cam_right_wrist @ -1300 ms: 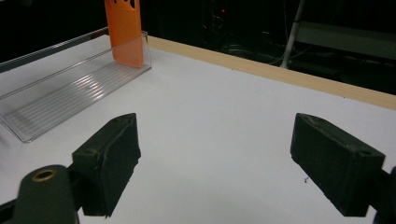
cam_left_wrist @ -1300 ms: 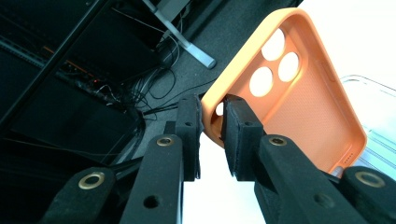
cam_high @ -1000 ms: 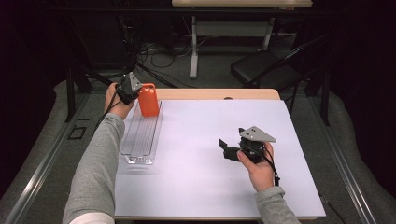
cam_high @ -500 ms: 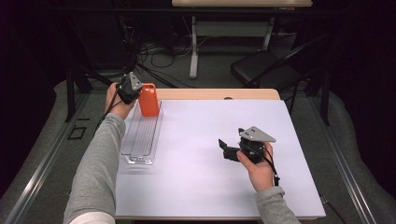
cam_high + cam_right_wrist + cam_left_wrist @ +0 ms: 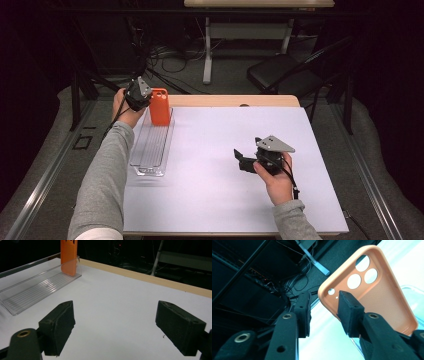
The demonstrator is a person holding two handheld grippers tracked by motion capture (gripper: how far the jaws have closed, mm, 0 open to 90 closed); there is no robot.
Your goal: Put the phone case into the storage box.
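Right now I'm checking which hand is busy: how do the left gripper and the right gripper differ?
The left gripper is at the table's far left corner beside the orange phone case, which stands in the clear tray; the right gripper is over bare white tabletop. The left gripper's jaws have just been opening, a narrow gap, the case beside one pad; the right gripper's stand wide. Both are open and hand-held.

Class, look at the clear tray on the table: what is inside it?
An orange phone case stands upright at the far end of the clear tray; the remaining ribbed floor is bare. The case's bottom edge is unclear.
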